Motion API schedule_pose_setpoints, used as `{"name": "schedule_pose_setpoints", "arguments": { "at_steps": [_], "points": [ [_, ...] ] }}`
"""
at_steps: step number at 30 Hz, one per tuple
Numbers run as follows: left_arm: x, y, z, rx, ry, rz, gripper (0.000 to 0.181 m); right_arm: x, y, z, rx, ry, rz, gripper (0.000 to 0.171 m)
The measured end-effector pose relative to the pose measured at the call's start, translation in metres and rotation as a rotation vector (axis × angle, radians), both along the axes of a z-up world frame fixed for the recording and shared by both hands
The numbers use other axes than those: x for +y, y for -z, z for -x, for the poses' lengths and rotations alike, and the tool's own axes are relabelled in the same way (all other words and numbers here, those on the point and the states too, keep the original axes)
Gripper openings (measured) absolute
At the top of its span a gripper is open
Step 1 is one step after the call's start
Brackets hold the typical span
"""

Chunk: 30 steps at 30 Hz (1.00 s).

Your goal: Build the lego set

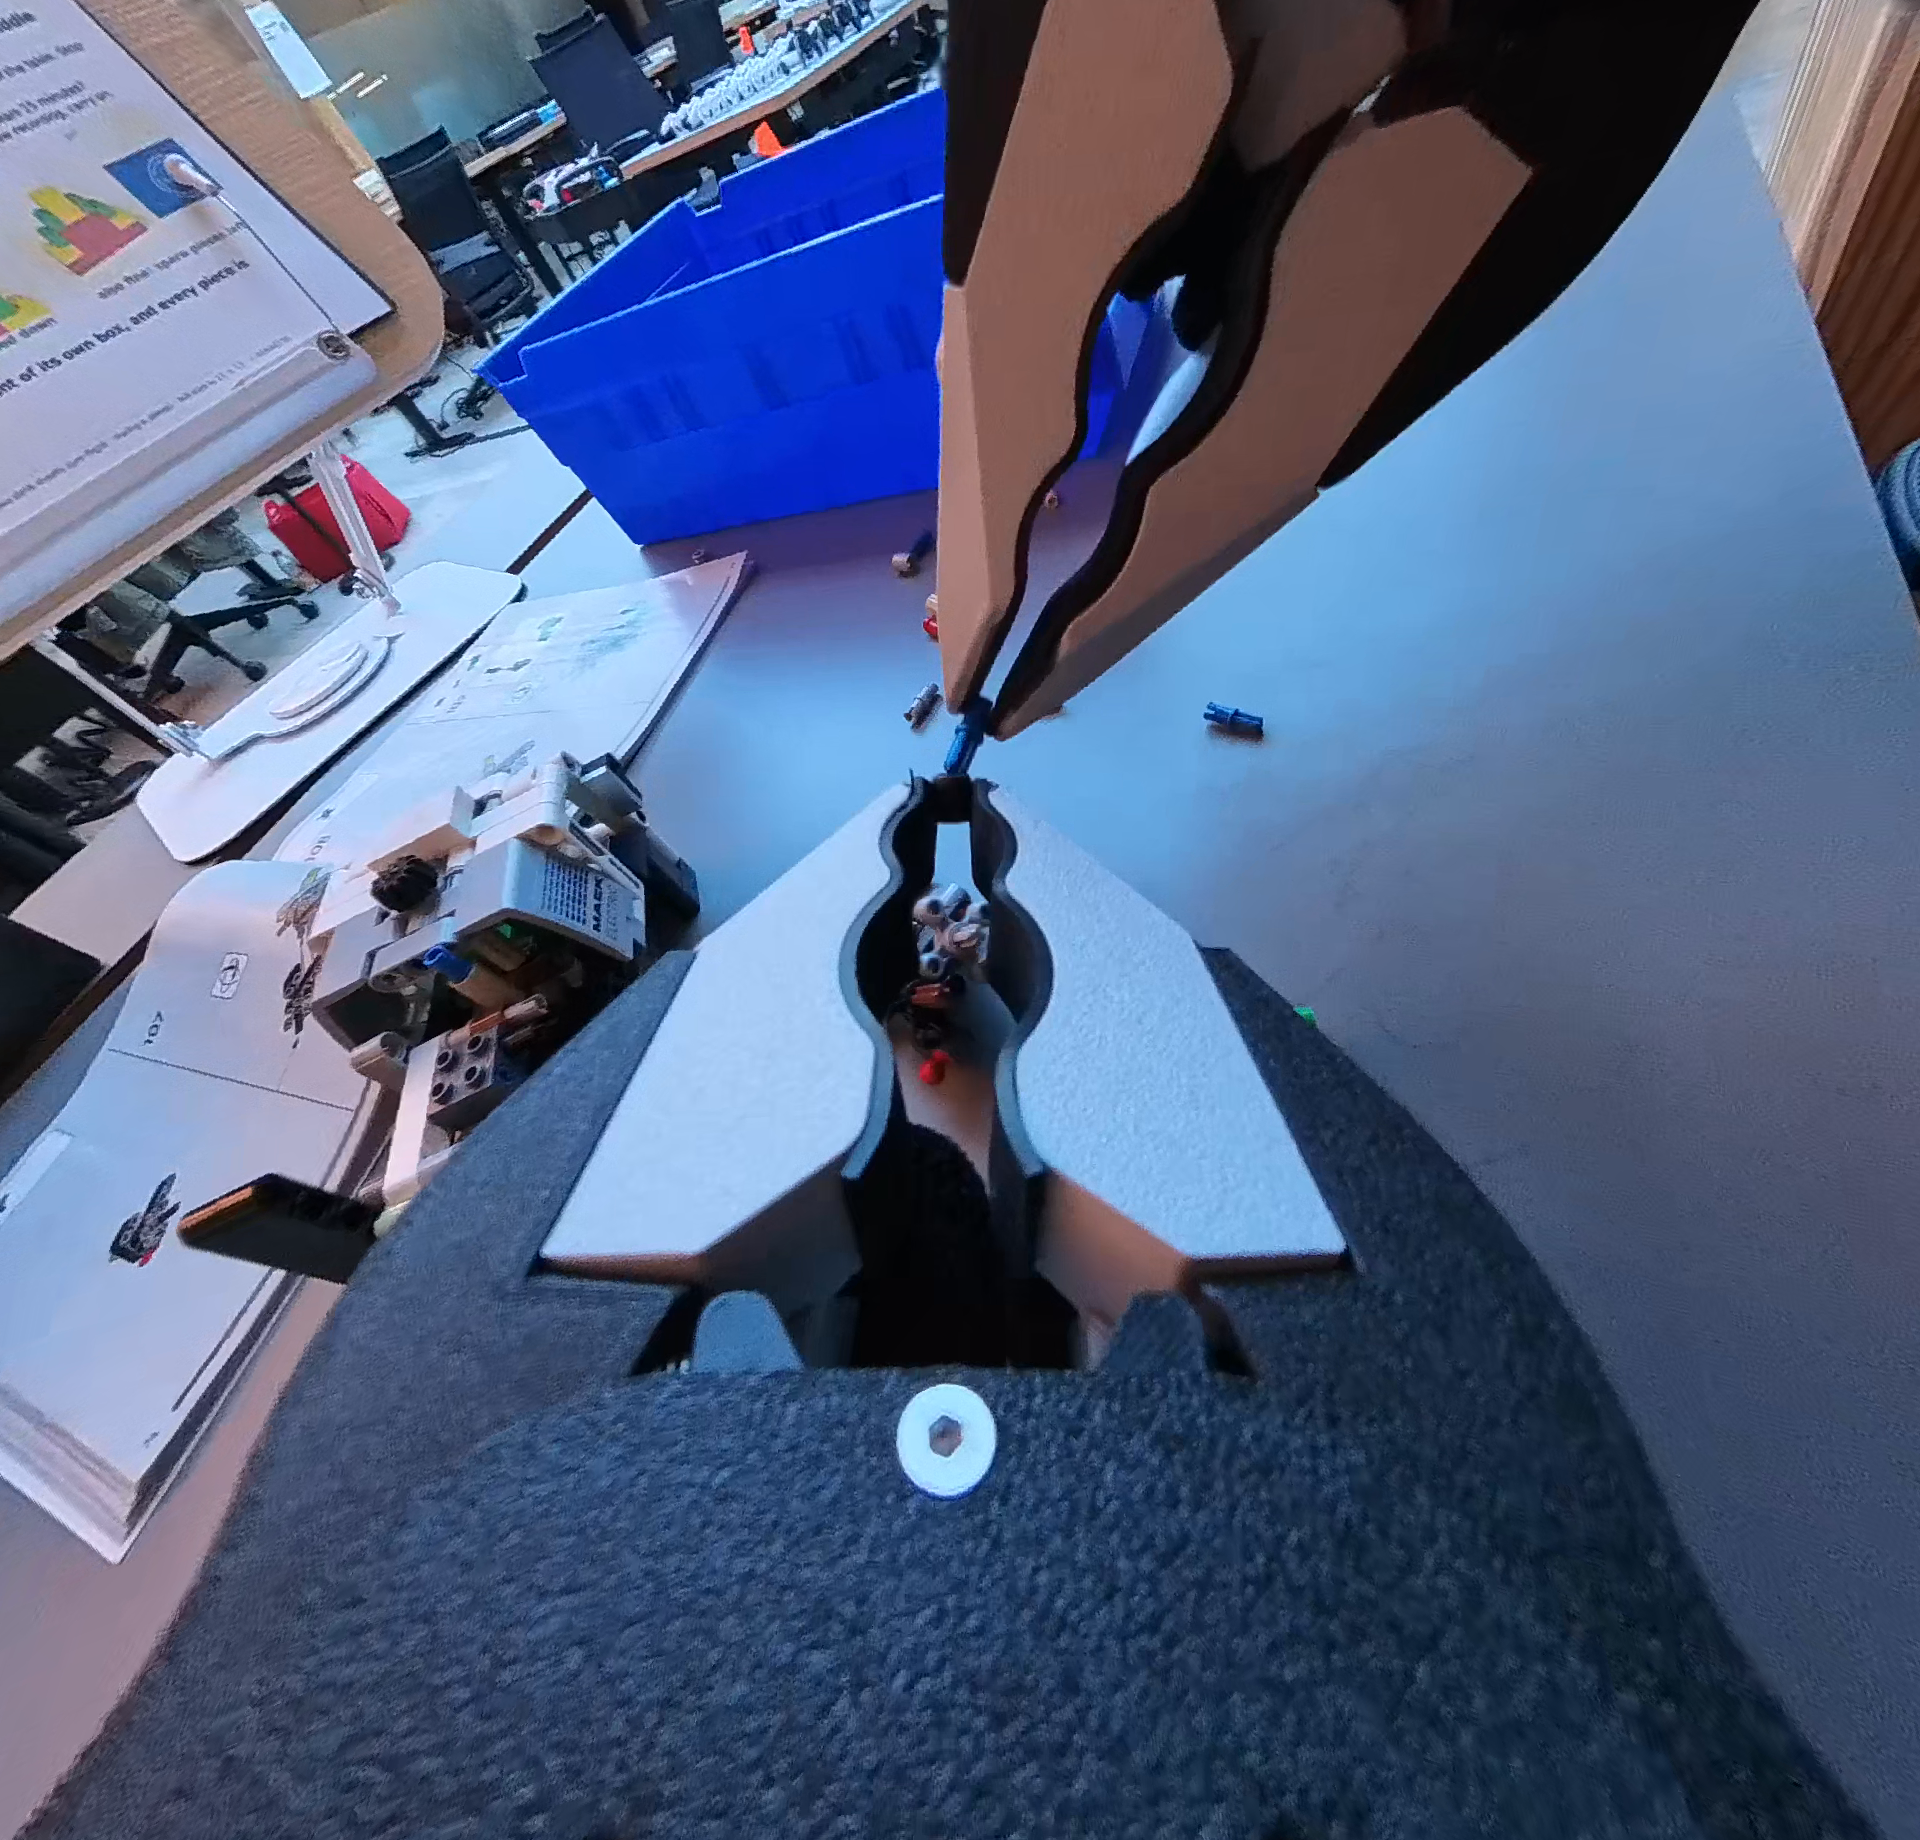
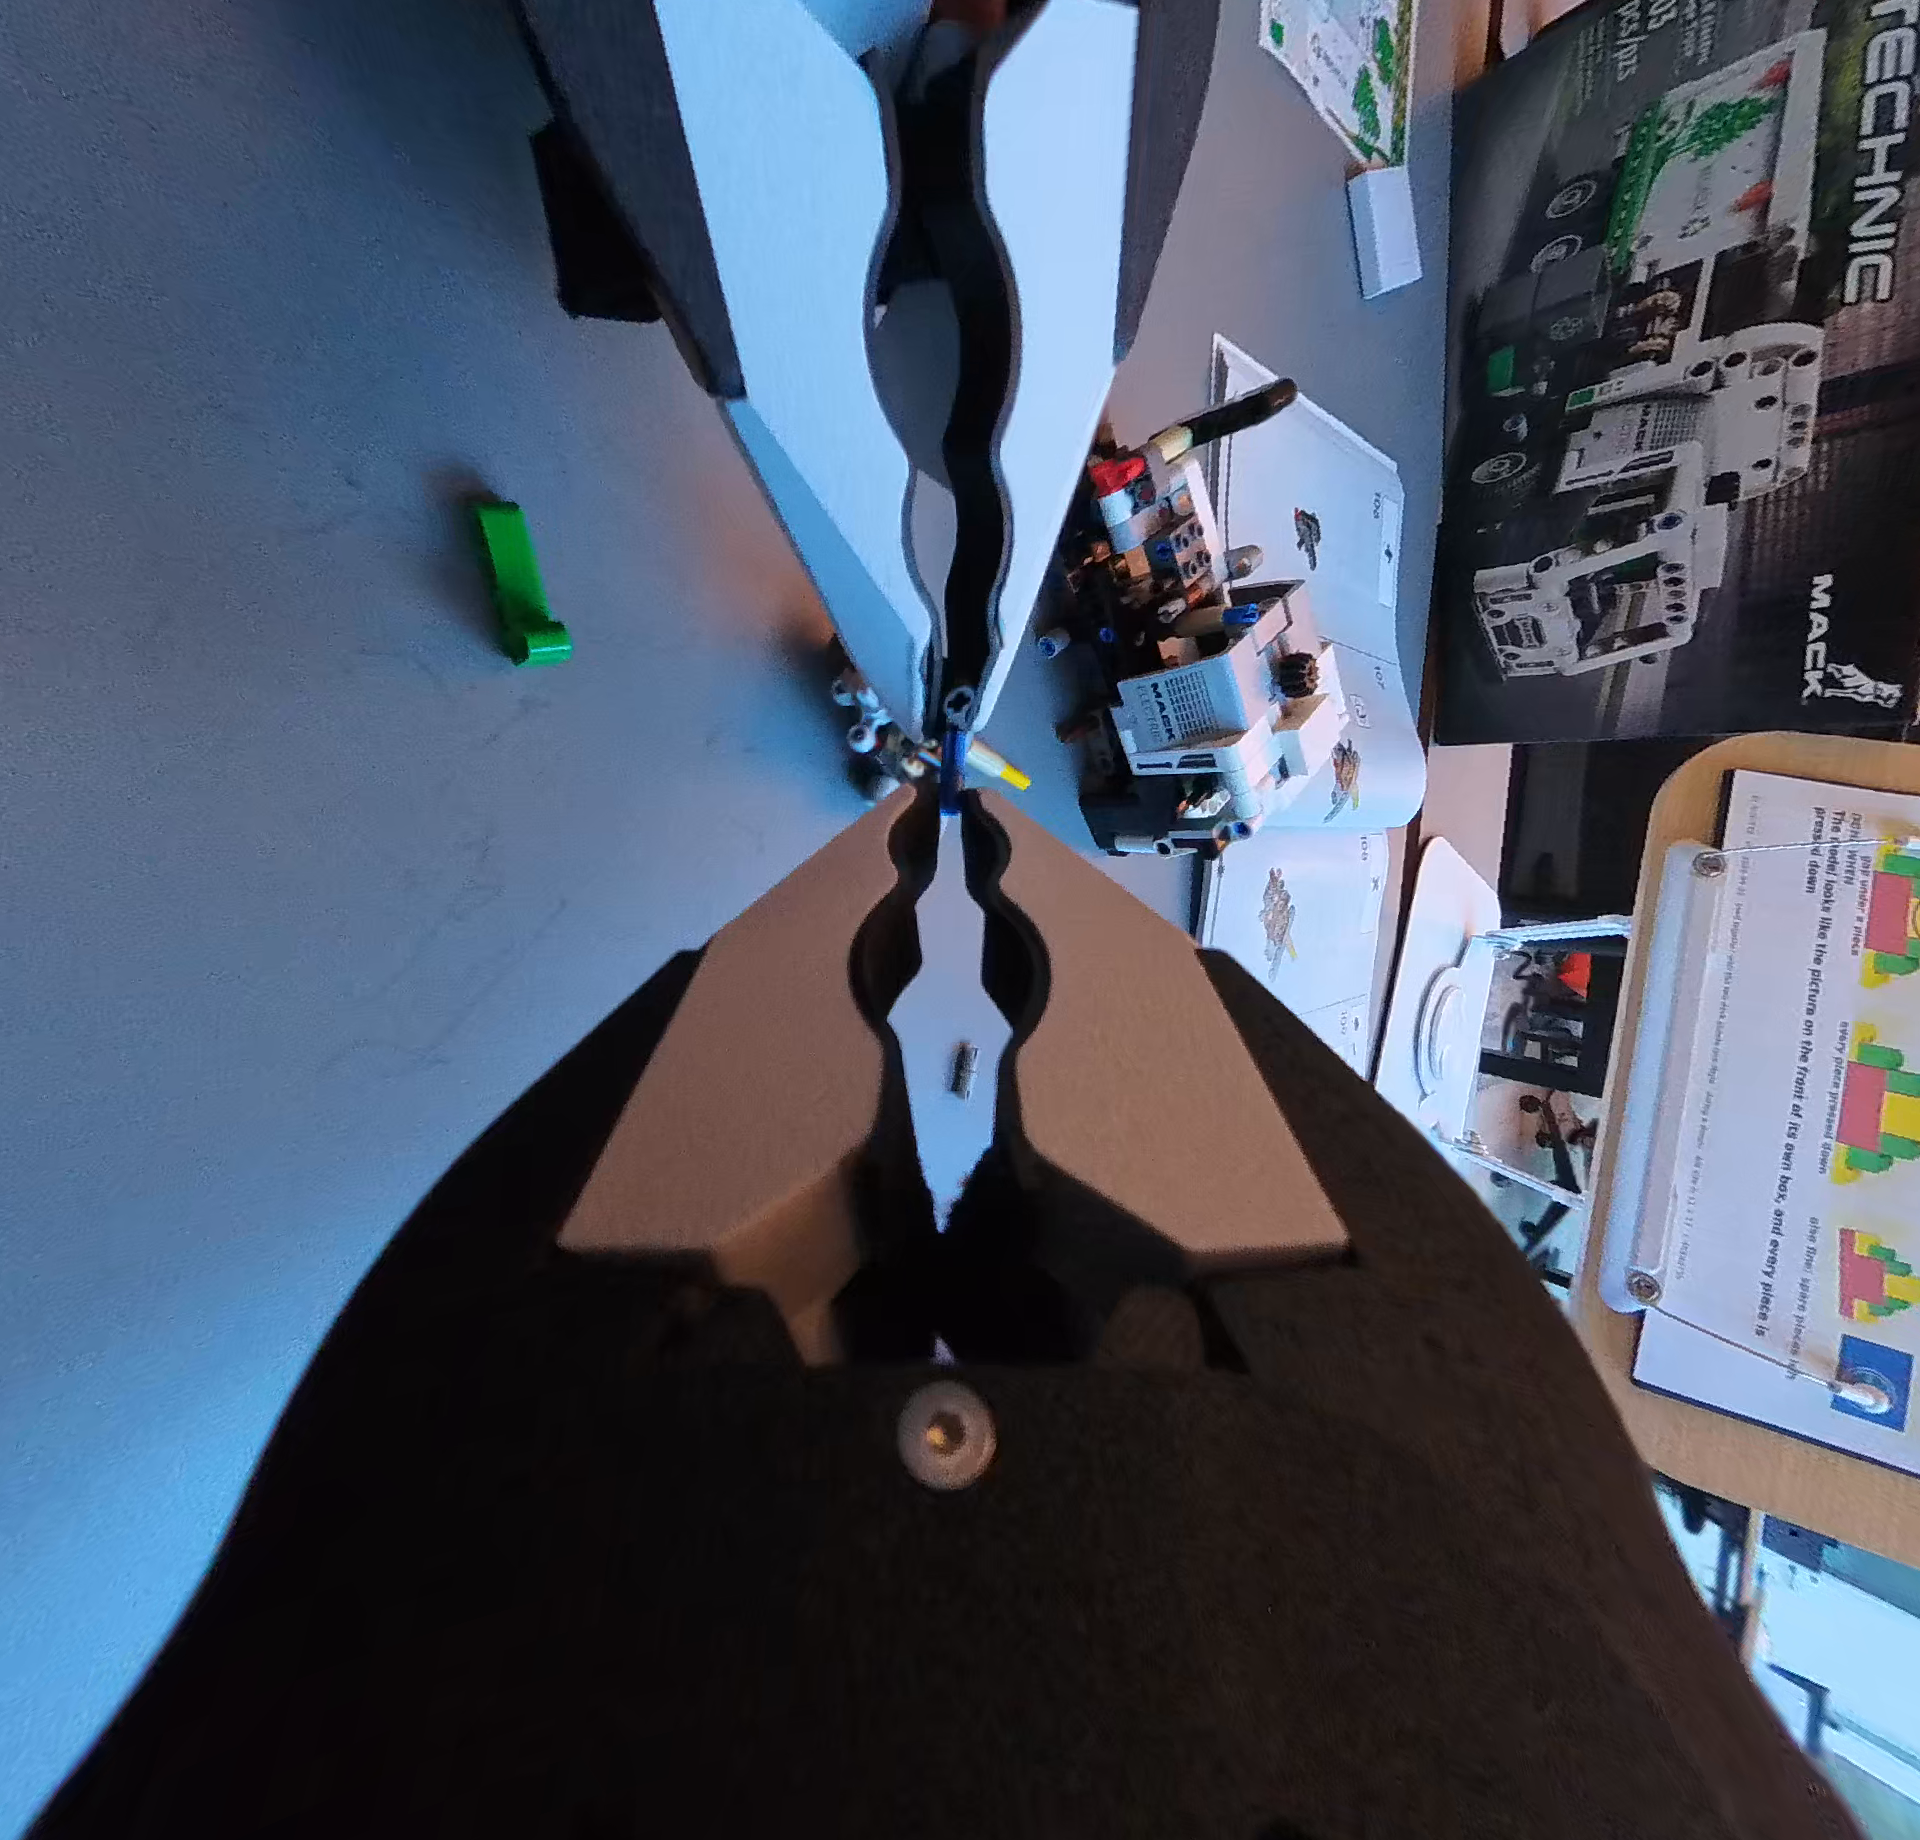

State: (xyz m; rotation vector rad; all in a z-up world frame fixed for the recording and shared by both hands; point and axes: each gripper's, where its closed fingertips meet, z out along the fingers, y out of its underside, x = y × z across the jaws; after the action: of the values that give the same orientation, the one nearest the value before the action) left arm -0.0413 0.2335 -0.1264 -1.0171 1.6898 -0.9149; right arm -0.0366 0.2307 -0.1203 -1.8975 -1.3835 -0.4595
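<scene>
My right gripper (image 2: 948, 808) is shut on a small blue pin (image 2: 951, 764). It comes down from above in the left wrist view (image 1: 982, 718), where the pin (image 1: 964, 743) sticks out of its tips. My left gripper (image 1: 951, 791) is shut on a small dark connector piece (image 1: 951, 784), which also shows in the right wrist view (image 2: 958, 701). The two grippers meet tip to tip above the grey table, with the pin's end right at the connector. The partly built white truck model (image 1: 499, 917) stands to the left on an open instruction booklet (image 1: 187, 1219).
A blue bin (image 1: 748, 356) stands at the back. Loose pins (image 1: 1233, 718) and a small pile of parts (image 2: 873, 736) lie on the table. A green piece (image 2: 514, 585) lies apart. The set's box (image 2: 1662, 336) and a sign on a stand (image 1: 156, 232) are beside the model. Less than 4 cm separates the two grippers' tips.
</scene>
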Motion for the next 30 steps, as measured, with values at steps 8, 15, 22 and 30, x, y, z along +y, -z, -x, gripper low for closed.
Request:
{"name": "schedule_pose_setpoints", "arguments": {
  "at_steps": [8, 15, 22, 30],
  "points": [
    [-0.001, 0.013, -0.003, 0.015, -0.044, -0.229, 0.003, -0.002, 0.013, -0.004, -0.172, -0.004, 0.071, 0.003],
    [-0.003, 0.015, -0.002, -0.005, -0.068, -0.384, 0.003, -0.004, 0.018, -0.005, -0.194, 0.024, 0.101, 0.003],
    [-0.006, 0.018, -0.003, -0.003, -0.065, -0.444, 0.003, -0.006, 0.022, -0.005, -0.261, 0.011, 0.109, 0.003],
    [-0.002, 0.026, -0.005, 0.043, -0.083, -0.442, 0.003, -0.006, 0.024, -0.002, -0.172, 0.025, 0.091, 0.003]
  ]
}}
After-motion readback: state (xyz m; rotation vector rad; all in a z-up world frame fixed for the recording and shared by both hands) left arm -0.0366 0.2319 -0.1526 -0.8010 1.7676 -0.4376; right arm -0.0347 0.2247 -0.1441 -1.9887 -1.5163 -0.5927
